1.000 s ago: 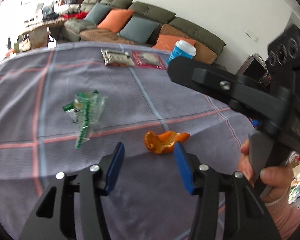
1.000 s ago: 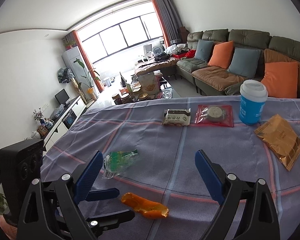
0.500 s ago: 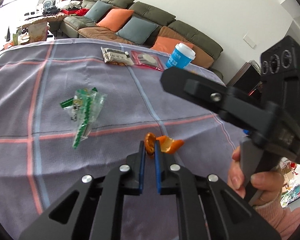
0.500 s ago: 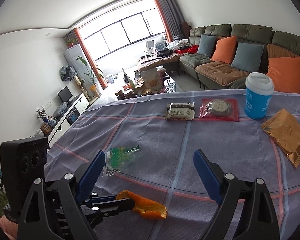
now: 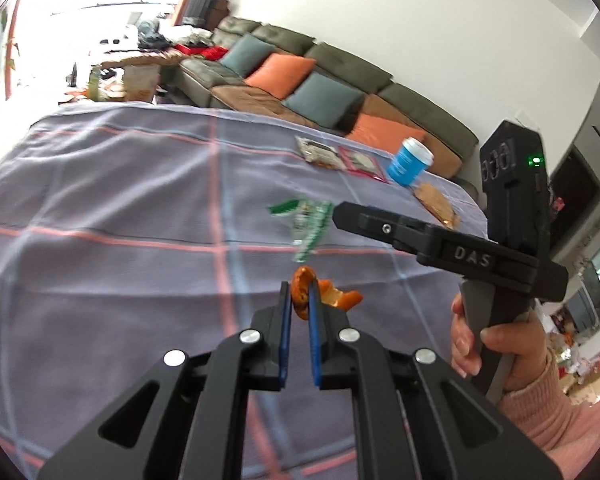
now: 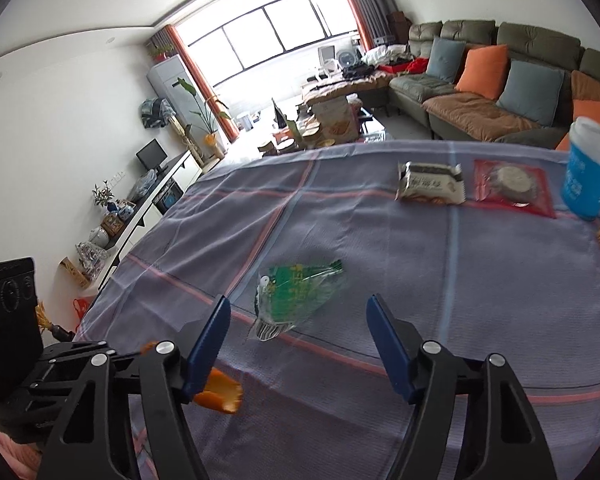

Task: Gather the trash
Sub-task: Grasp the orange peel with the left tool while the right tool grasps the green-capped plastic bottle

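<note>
The left claw (image 5: 299, 312) is clamped on the orange peel (image 5: 320, 294) at lower centre. The right claw (image 6: 298, 344), its jaws just closing but nothing gripped, frames the green wrapper (image 6: 296, 300) on the bench (image 6: 380, 240); lower it squarely before pinching.

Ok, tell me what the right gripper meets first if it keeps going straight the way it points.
Probably the crumpled green-and-clear plastic wrapper lying on the purple checked tablecloth, just ahead between the right gripper's open, closing jaws. Depth is hard to judge.
</note>
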